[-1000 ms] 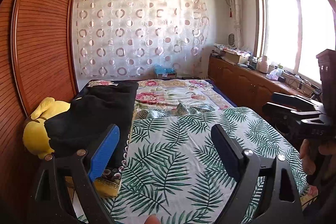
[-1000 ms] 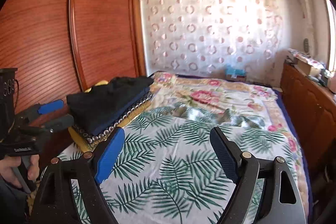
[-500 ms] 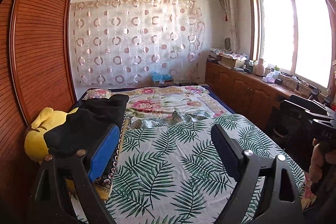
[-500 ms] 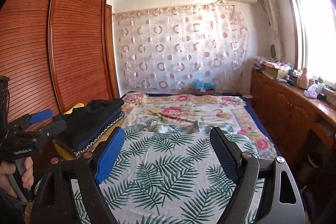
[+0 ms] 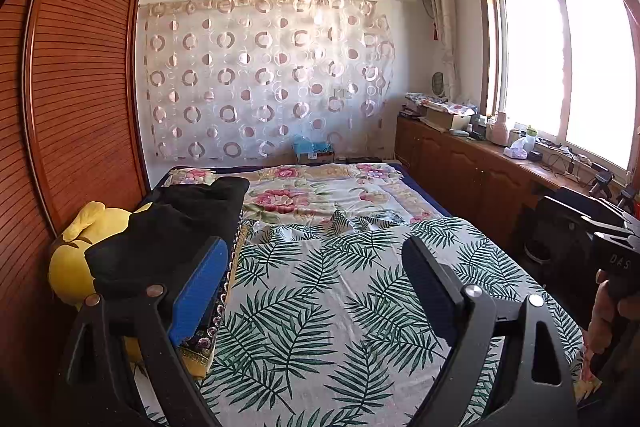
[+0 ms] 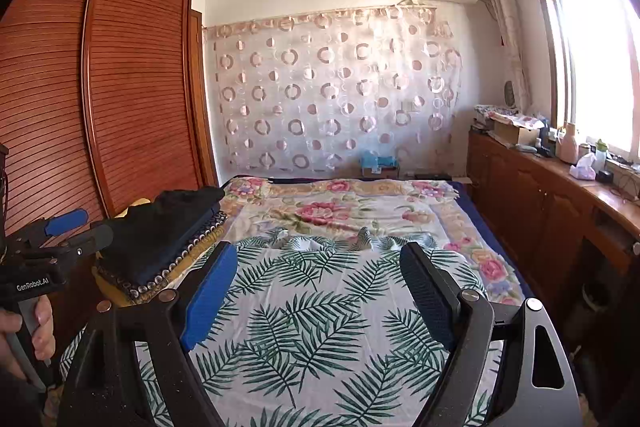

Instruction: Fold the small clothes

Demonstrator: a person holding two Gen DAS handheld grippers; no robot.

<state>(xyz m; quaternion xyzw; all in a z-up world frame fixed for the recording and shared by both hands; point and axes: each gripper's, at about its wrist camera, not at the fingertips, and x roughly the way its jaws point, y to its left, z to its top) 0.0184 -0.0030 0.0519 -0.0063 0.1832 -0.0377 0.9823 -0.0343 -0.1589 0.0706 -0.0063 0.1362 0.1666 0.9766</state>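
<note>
A pile of black clothes [image 5: 168,227] lies on a bead-trimmed folded cloth at the left edge of the bed; it also shows in the right wrist view [image 6: 164,227]. My left gripper [image 5: 316,263] is open and empty, held above the palm-leaf sheet [image 5: 328,291], right of the pile. My right gripper [image 6: 320,267] is open and empty above the same sheet [image 6: 320,315]. The left gripper also shows at the left of the right wrist view [image 6: 76,231]. The right gripper's body shows at the right edge of the left wrist view, jaws hidden.
A yellow plush toy [image 5: 80,251] lies beside the pile against the wooden wardrobe [image 5: 80,99]. A floral blanket [image 5: 320,191] covers the far half of the bed. A wooden cabinet [image 5: 472,175] with clutter runs along the right wall under the window.
Both grippers have risen and pulled back from the bed; the views now take in more of the room and ceiling. Both stay open and empty.
</note>
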